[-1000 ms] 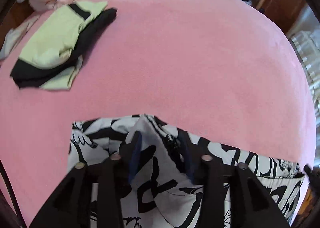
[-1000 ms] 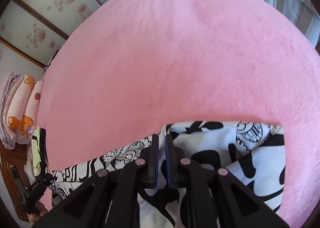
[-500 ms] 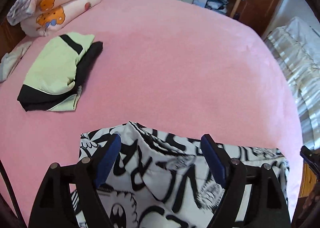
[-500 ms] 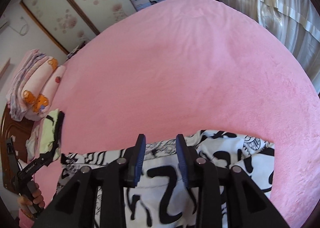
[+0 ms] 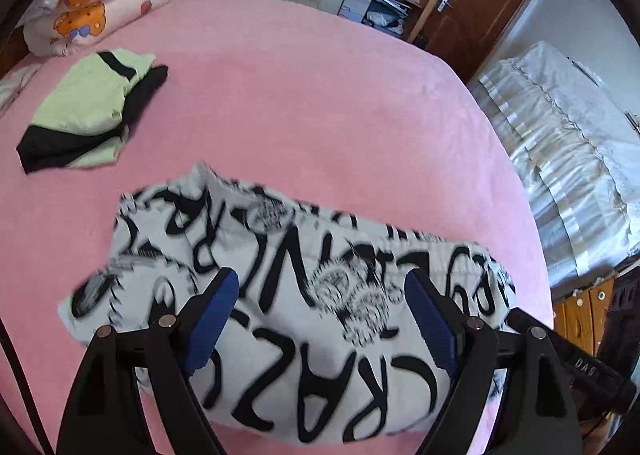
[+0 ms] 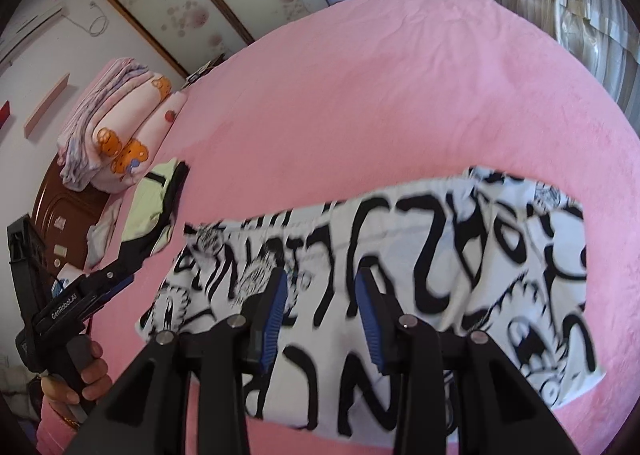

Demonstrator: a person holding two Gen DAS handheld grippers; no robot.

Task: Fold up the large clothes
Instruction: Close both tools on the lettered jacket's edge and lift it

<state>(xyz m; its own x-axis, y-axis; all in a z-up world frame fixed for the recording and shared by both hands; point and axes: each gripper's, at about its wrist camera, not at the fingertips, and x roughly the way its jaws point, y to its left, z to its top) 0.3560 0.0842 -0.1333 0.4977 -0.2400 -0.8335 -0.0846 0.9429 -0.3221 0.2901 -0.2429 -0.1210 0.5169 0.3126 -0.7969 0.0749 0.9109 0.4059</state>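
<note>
A white garment with black lettering (image 5: 304, 295) lies folded into a wide band on the pink bed (image 5: 320, 103). It also shows in the right wrist view (image 6: 400, 267). My left gripper (image 5: 320, 311) is open and empty, raised above the garment's near edge. My right gripper (image 6: 320, 311) is open and empty, also raised above the garment. The left gripper also shows in the right wrist view (image 6: 116, 279), held in a hand at the bed's left edge.
A folded green and black garment (image 5: 88, 111) lies on the bed at the far left. Rolled pink blankets with bear prints (image 5: 100, 3) sit behind it. A white-covered bed (image 5: 560, 159) and a wooden door (image 5: 472, 11) stand to the right.
Both grippers have let go of the printed garment, opened and lifted back. The garment now lies flat on the bed.
</note>
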